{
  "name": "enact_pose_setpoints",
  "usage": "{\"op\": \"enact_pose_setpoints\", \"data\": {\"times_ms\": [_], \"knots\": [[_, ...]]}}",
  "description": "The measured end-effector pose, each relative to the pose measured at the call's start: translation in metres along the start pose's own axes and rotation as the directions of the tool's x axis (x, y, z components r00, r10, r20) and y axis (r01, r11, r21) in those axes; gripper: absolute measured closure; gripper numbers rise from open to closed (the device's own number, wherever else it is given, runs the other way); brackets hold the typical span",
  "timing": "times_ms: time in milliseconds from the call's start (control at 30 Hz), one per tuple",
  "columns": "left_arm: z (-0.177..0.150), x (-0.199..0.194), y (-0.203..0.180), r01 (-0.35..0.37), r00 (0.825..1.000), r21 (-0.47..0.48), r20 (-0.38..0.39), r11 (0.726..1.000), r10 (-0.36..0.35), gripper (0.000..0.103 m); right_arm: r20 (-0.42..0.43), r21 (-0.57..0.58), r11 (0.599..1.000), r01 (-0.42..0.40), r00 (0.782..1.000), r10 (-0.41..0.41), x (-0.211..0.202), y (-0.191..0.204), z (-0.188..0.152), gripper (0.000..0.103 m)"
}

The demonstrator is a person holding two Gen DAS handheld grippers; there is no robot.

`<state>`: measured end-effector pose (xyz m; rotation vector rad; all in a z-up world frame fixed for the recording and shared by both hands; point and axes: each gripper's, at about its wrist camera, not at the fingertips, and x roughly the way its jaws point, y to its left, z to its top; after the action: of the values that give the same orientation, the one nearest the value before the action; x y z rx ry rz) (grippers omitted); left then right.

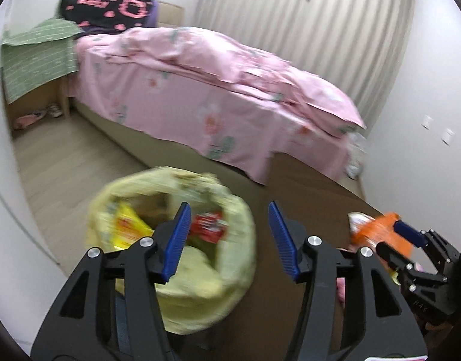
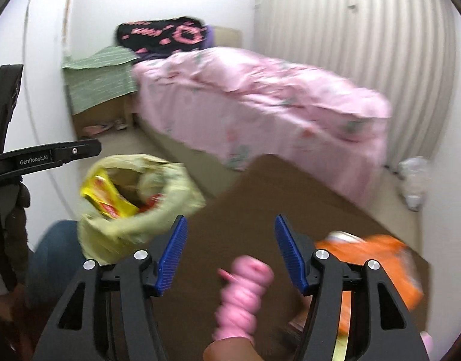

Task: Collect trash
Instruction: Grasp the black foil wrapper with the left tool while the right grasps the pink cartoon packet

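**Ana:** Trash is split between two places. Some already sits in the pale yellow bag: a yellow wrapper and a red packet show at its open mouth. The orange packet and a pink ridged piece lie on the brown worktop.

**Ben:** Which step are we in?

**Ana:** Picking the next item, I judge. The right gripper has its jaws wide apart and empty in its own view, the pink piece just below and between them, the orange packet touching or just beside its right finger. From the left camera, a finger of that gripper overlaps the packet; blur hides any contact.

**Ben:** And the left gripper?

**Ana:** Wide too, holding nothing, hovering at the bag's mouth. It could steady the rim for the drop.

**Ben:** Next move?

**Ana:** Centre the right gripper on one item and pinch it; crinkly film will likely slip, so bite deep. Then carry it left to the bag.

**Ben:** Obstacles?

**Ana:** The floppy bag may sag shut. The pink bed stands beyond the worktop, well apart. A clear plastic bag waits on the floor by the wall.
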<state>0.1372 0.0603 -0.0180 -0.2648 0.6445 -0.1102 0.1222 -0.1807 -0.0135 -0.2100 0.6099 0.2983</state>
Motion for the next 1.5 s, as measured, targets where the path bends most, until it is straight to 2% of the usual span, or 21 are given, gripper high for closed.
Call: {"op": "enact_pose_setpoints", "data": {"times_ms": [167, 233, 333, 400, 467, 633, 667, 767, 867, 900, 933, 1000, 1033, 1067, 1100, 1167, 1267, 1367, 1500], "knots": [[-0.021, 0.007, -0.064, 0.127, 0.991, 0.101, -0.056, 0.987, -0.121, 0.052, -0.007, 0.088, 0.989, 0.117, 0.993, -0.117, -0.046, -0.059, -0.039, 0.046], [-0.032, 0.009, -0.091, 0.182, 0.981, 0.147, -0.091, 0.972, -0.17, 0.052, -0.012, 0.12, 0.975, 0.185, 0.983, -0.185, -0.065, -0.084, -0.059, 0.046], [-0.049, 0.013, -0.125, 0.242, 0.967, 0.219, -0.133, 0.945, -0.217, 0.052, -0.027, 0.18, 0.957, 0.229, 0.973, -0.228, -0.082, -0.113, -0.084, 0.046], [-0.058, 0.016, -0.144, 0.293, 0.953, 0.255, -0.161, 0.921, -0.259, 0.052, -0.044, 0.22, 0.94, 0.262, 0.965, -0.259, -0.095, -0.131, -0.104, 0.046], [-0.067, 0.022, -0.16, 0.353, 0.93, 0.262, -0.201, 0.898, -0.306, 0.052, -0.057, 0.251, 0.924, 0.287, 0.958, -0.282, -0.104, -0.142, -0.123, 0.046], [-0.079, 0.04, -0.18, 0.436, 0.883, 0.186, -0.28, 0.881, -0.378, 0.052, -0.097, 0.281, 0.903, 0.325, 0.946, -0.31, -0.116, -0.153, -0.155, 0.046], [-0.081, 0.043, -0.184, 0.442, 0.877, 0.186, -0.293, 0.877, -0.38, 0.052, -0.12, 0.282, 0.899, 0.335, 0.942, -0.314, -0.116, -0.155, -0.163, 0.046], [-0.092, 0.044, -0.197, 0.446, 0.876, 0.236, -0.312, 0.864, -0.367, 0.052, -0.15, 0.285, 0.898, 0.336, 0.941, -0.305, -0.118, -0.156, -0.179, 0.046], [-0.101, 0.049, -0.214, 0.45, 0.879, 0.314, -0.323, 0.836, -0.352, 0.052, -0.157, 0.307, 0.893, 0.328, 0.943, -0.292, -0.118, -0.16, -0.19, 0.046], [-0.104, 0.053, -0.221, 0.443, 0.885, 0.357, -0.324, 0.822, -0.335, 0.052, -0.156, 0.318, 0.891, 0.323, 0.945, -0.287, -0.118, -0.162, -0.192, 0.046], [-0.109, 0.06, -0.231, 0.421, 0.898, 0.432, -0.321, 0.798, -0.3, 0.052, -0.157, 0.33, 0.888, 0.32, 0.946, -0.283, -0.118, -0.164, -0.195, 0.046], [-0.113, 0.074, -0.242, 0.386, 0.913, 0.493, -0.326, 0.779, -0.246, 0.052, -0.152, 0.345, 0.888, 0.303, 0.952, -0.265, -0.115, -0.165, -0.194, 0.046], [-0.115, 0.084, -0.245, 0.383, 0.909, 0.495, -0.351, 0.78, -0.224, 0.052, -0.141, 0.358, 0.892, 0.275, 0.961, -0.239, -0.114, -0.165, -0.195, 0.046], [-0.116, 0.094, -0.246, 0.399, 0.895, 0.47, -0.388, 0.788, -0.221, 0.052, -0.135, 0.371, 0.895, 0.246, 0.968, -0.21, -0.111, -0.165, -0.194, 0.046], [-0.117, 0.1, -0.245, 0.411, 0.882, 0.442, -0.416, 0.797, -0.224, 0.063, -0.131, 0.379, 0.897, 0.225, 0.973, -0.189, -0.11, -0.164, -0.194, 0.046], [-0.117, 0.103, -0.242, 0.397, 0.882, 0.414, -0.418, 0.819, -0.216, 0.081, -0.121, 0.377, 0.907, 0.19, 0.981, -0.155, -0.106, -0.161, -0.193, 0.043], [-0.117, 0.094, -0.232, 0.413, 0.868, 0.37, -0.437, 0.832, -0.236, 0.085, -0.148, 0.34, 0.924, 0.178, 0.98, -0.135, -0.099, -0.153, -0.191, 0.043], [-0.123, 0.073, -0.221, 0.427, 0.862, 0.384, -0.448, 0.819, -0.239, 0.085, -0.169, 0.302, 0.934, 0.193, 0.975, -0.147, -0.093, -0.144, -0.19, 0.043], [-0.133, 0.058, -0.21, 0.452, 0.838, 0.366, -0.486, 0.814, -0.247, 0.084, -0.16, 0.315, 0.932, 0.176, 0.978, -0.131, -0.085, -0.141, -0.187, 0.043]]}}
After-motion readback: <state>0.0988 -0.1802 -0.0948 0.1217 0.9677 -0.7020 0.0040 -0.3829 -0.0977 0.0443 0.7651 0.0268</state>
